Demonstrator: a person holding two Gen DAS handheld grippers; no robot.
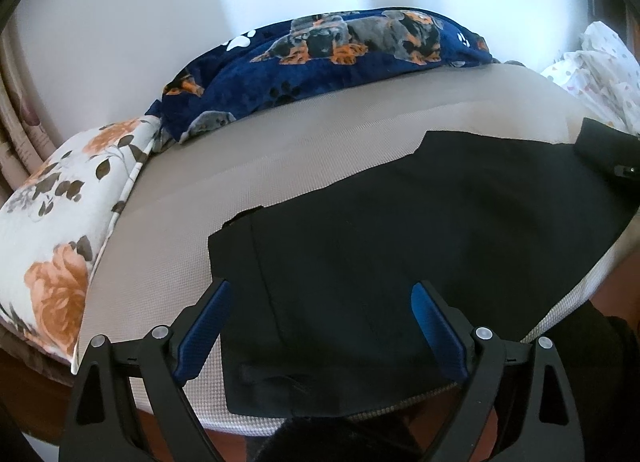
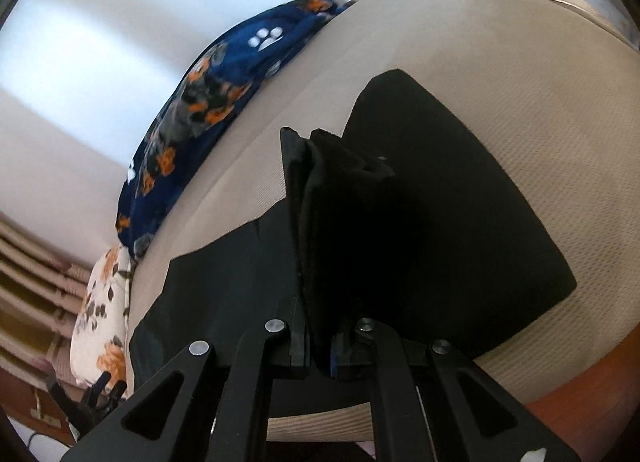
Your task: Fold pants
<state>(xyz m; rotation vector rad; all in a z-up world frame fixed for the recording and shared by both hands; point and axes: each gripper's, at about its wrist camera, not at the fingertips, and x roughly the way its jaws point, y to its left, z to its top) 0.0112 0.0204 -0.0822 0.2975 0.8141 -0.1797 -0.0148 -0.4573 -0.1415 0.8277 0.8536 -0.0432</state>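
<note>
Black pants [image 1: 400, 222] lie spread on a beige mattress [image 1: 280, 142], with the waistband end near the front edge. My left gripper [image 1: 320, 288] hovers over that end, its blue-padded fingers [image 1: 208, 318] wide apart and pressing on nothing. In the right wrist view, my right gripper [image 2: 332, 154] is shut on a bunched fold of the pants [image 2: 344, 222], and the cloth stands up between its fingers. The rest of the pants [image 2: 460, 222] lies flat beyond it. At the right edge of the left wrist view, that lifted end [image 1: 600, 146] shows as a dark raised shape.
A navy blanket with dog prints [image 1: 320, 50] lies along the back of the mattress by the white wall. A floral pillow [image 1: 60, 202] sits at the left, and a white dotted sheet [image 1: 600, 70] at the back right. Reddish wood [image 2: 580, 402] shows below the mattress edge.
</note>
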